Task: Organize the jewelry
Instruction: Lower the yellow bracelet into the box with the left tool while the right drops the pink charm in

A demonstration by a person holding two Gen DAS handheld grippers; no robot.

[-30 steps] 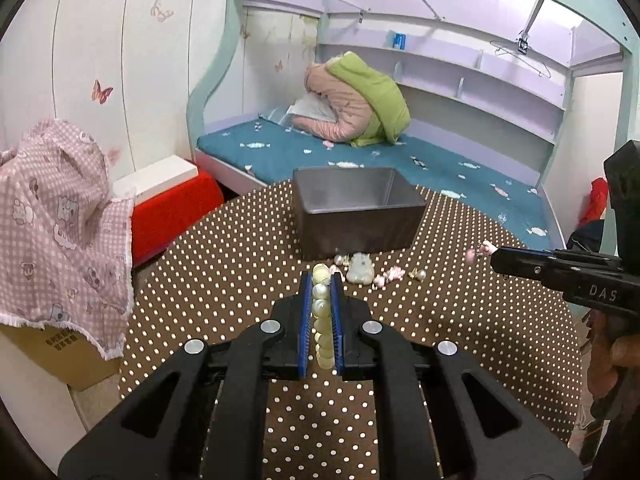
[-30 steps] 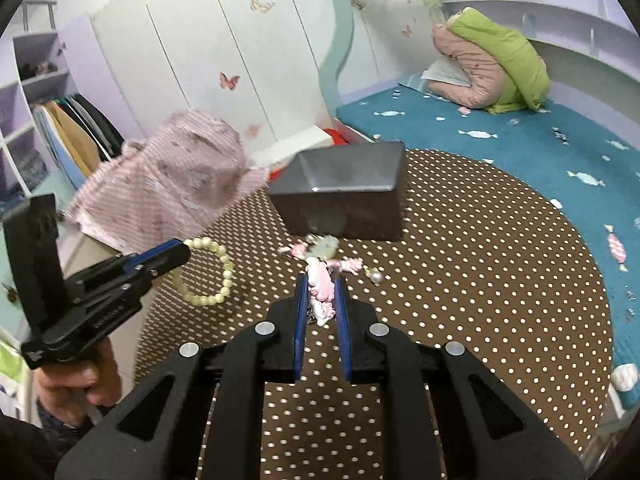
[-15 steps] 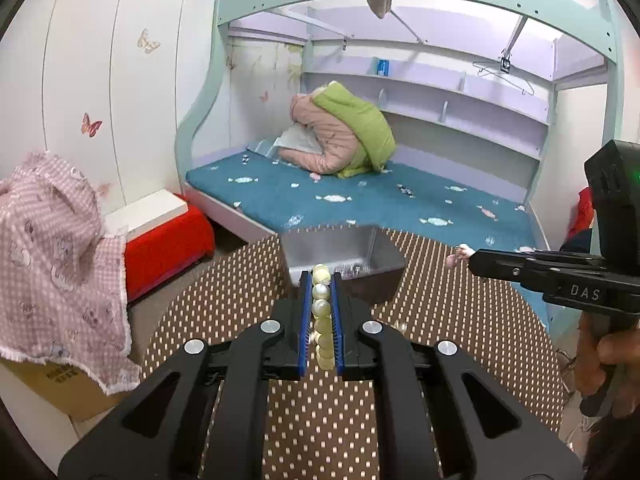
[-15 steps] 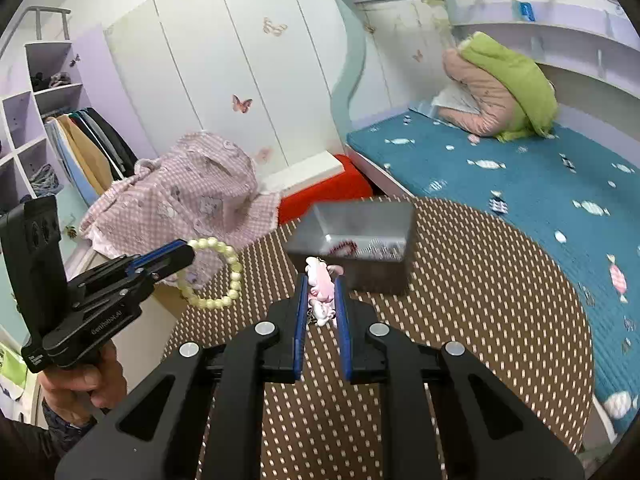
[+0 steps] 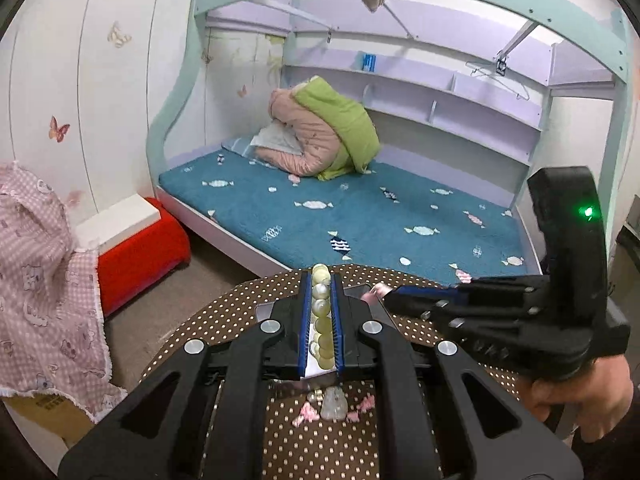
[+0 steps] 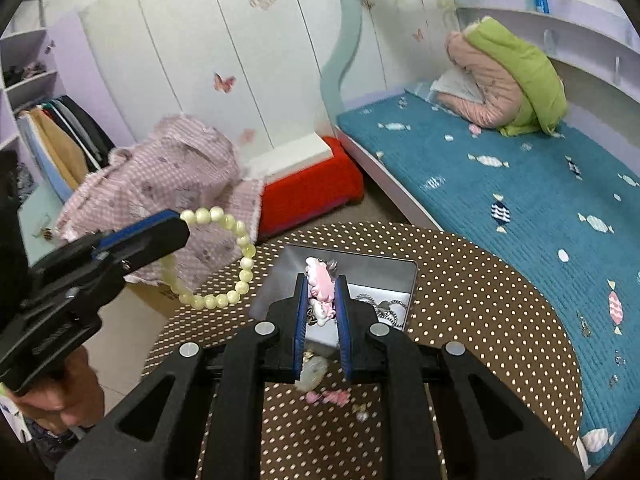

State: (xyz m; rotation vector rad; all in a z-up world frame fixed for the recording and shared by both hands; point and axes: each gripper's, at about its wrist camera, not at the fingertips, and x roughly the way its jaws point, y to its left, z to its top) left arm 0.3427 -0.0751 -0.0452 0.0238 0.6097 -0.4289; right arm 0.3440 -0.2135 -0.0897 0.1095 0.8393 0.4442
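Observation:
My left gripper (image 5: 320,280) is shut on a pale green bead bracelet (image 5: 321,312); in the right wrist view the bracelet (image 6: 236,240) hangs as a loop from it, left of the box. My right gripper (image 6: 321,280) is shut on a pink and white charm piece (image 6: 320,284) and holds it above the open grey metal box (image 6: 396,272), which holds silver chains (image 6: 380,304). In the left wrist view the right gripper (image 5: 380,292) points in from the right over the box. Loose pink bits and a pale stone (image 5: 334,404) lie on the dotted table (image 5: 320,448).
The round brown polka-dot table (image 6: 500,320) stands by a teal bed (image 5: 360,208) with a folded quilt (image 5: 320,136). A red and white bench (image 6: 308,184) and a pink checked cloth (image 6: 168,176) over a cardboard box are to the left.
Both grippers have lifted and moved forward over the box, each still holding its piece. The box now sits right under the fingertips and its inside shows.

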